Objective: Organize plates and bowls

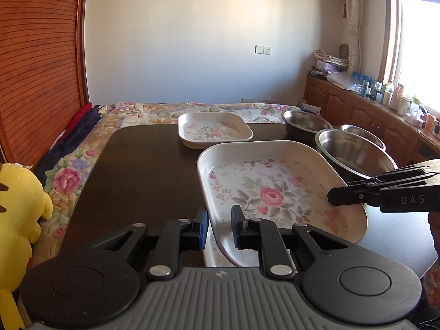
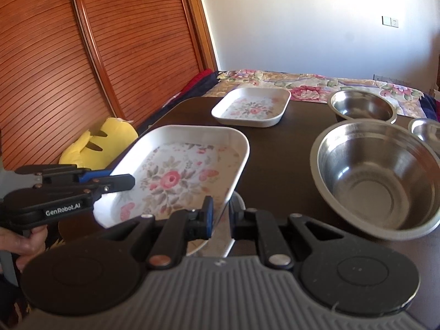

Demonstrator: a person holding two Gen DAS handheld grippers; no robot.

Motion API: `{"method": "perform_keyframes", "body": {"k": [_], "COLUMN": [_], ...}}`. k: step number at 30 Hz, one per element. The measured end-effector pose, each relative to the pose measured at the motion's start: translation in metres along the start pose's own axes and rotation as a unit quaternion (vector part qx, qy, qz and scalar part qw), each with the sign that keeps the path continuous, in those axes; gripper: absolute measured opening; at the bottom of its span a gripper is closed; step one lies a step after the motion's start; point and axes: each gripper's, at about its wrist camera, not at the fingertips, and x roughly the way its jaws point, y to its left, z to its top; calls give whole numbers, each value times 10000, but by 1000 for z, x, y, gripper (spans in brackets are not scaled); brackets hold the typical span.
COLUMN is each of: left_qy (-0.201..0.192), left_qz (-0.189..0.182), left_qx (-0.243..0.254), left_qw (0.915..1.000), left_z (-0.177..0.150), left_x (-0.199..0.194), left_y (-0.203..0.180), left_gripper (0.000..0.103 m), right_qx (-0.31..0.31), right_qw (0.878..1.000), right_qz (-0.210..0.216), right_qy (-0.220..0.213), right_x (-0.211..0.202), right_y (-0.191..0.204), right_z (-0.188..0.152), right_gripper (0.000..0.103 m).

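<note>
A large white floral plate [image 1: 275, 189] [image 2: 176, 176] is held between both grippers, seemingly lifted a little off the dark table [image 1: 137, 165]. My left gripper [image 1: 220, 228] [image 2: 118, 183] is shut on the plate's near-left rim. On the opposite rim my right gripper [image 2: 221, 217] [image 1: 338, 196] is shut too. A smaller floral plate [image 1: 214, 130] [image 2: 253, 107] rests at the table's far side. To the right stand three steel bowls: a large one [image 1: 354, 154] [image 2: 379, 176], a medium one [image 1: 305, 123] [image 2: 363, 107] and a small one [image 1: 363, 134] [image 2: 426, 132].
A yellow plush toy [image 1: 19, 200] [image 2: 99, 145] sits left of the table on a floral bedspread [image 1: 71, 176]. A slatted wooden door [image 1: 41, 55] rises behind it. A wooden cabinet [image 1: 357, 110] with bottles runs along the right under a window.
</note>
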Motion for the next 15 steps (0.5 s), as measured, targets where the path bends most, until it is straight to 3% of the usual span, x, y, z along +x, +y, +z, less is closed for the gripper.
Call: {"method": "perform_keyframes", "body": {"k": [15], "left_qy": [220], "left_qz": [-43], "left_qx": [-63], "left_qw": [9997], "left_z": [-24], "left_x": [4], "left_y": [-3], "left_gripper": [19], "right_qx": [89], "right_qw": [9999], "right_qz": [9], "right_qy": [73], "right_x": [-3], "right_y": [2], "right_z": [-24], "right_gripper": [14]}}
